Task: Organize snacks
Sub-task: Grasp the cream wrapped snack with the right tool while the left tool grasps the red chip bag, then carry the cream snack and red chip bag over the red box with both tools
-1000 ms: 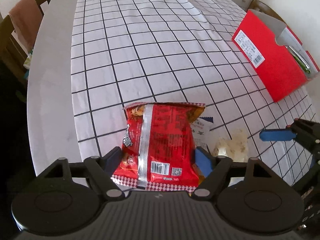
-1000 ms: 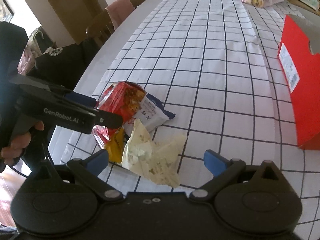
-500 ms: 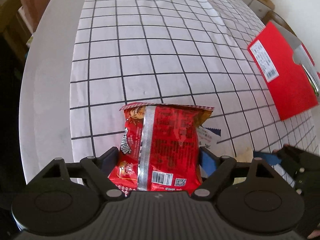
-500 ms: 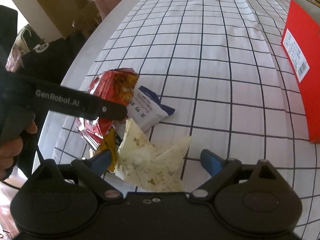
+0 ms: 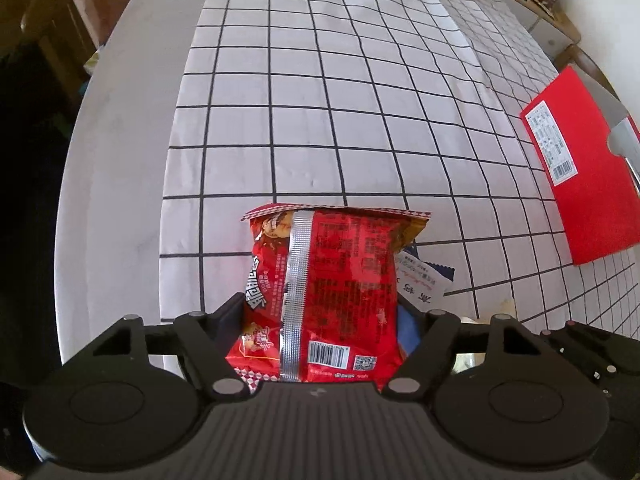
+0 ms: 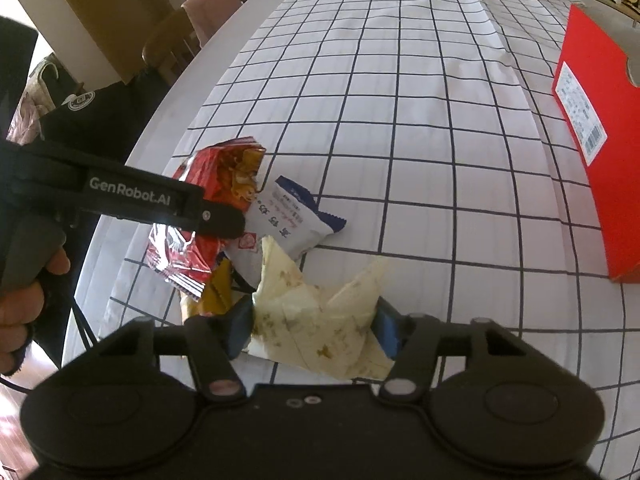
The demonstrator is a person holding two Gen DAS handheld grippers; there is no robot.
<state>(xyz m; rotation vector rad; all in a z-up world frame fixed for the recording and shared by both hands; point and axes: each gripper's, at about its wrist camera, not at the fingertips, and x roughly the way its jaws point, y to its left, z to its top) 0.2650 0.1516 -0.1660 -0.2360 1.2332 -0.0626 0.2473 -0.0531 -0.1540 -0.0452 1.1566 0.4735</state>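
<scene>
Between each gripper's pads, a packet — both clamped at the table's [image 5: 120, 184] near edge.
Left gripper [image 5: 320, 320] grips the red snack bag [image 5: 336, 280], long axis pointing away; right gripper [image 6: 314, 326] pinches the pale wrapper [image 6: 316, 320]; the red box [image 6: 596, 136] lies ahead, rightward — nearer the right.

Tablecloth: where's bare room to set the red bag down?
Free: the checked tablecloth beyond the red bag, left of the red box. Crowded: near edge, around the white-blue packet and cream wrapper.
</scene>
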